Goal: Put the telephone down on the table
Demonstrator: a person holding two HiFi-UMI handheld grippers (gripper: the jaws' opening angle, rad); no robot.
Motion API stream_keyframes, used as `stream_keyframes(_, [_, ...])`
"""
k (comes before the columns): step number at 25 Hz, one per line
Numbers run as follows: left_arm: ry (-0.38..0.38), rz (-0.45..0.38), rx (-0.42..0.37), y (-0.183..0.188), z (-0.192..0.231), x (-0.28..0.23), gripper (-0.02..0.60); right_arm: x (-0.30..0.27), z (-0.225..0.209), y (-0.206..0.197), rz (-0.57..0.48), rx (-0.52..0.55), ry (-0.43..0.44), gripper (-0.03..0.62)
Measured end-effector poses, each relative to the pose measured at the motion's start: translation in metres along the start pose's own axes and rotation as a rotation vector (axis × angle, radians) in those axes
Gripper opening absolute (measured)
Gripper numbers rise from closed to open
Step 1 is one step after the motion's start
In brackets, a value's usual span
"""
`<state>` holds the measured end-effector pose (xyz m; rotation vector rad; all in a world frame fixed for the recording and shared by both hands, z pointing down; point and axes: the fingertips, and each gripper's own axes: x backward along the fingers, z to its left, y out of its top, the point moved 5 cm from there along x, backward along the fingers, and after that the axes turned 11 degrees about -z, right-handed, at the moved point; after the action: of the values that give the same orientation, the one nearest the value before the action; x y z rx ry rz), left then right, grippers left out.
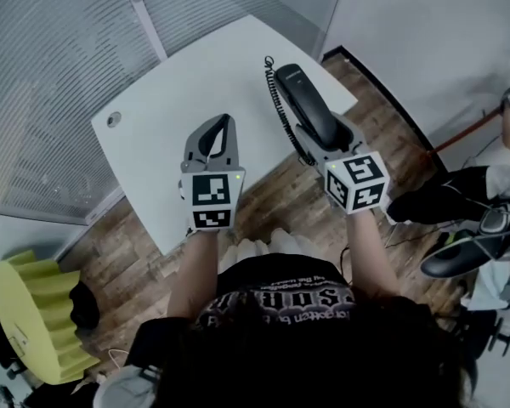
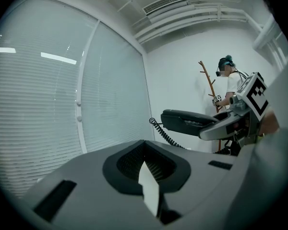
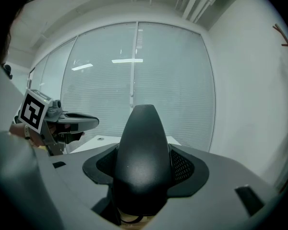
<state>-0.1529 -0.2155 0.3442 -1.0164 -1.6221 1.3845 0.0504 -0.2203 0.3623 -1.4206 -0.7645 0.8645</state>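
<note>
Looking at it, the job wasn't done yet. The phone (image 1: 310, 109) was up in the air, pinched by its near end in the right tool (image 1: 333, 143), whose jaws were closed on it, over the right corner of the bench (image 1: 178, 83) in the upper middle of the head view. What was left, I reckon, was lowering it flat and letting go.

The left tool (image 1: 223, 134) was empty, jaws down to a thin slit, over the bench left of the phone.

The phone was a long black plastic handset, smooth, a bit glossy and rounded at the ends, with a springy coiled cord (image 1: 280, 109) along its left side. The bench top was plain matte white with rounded corners and a small round hole (image 1: 113, 119) near its left corner.
</note>
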Motion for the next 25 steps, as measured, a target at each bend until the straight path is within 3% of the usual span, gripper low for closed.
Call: stream_keyframes(25, [0.03, 0.055, 0.001, -0.029, 0.023, -0.148, 0.003, -0.126, -0.099, -0.025, 0.053, -0.009, 0.056, 0.284])
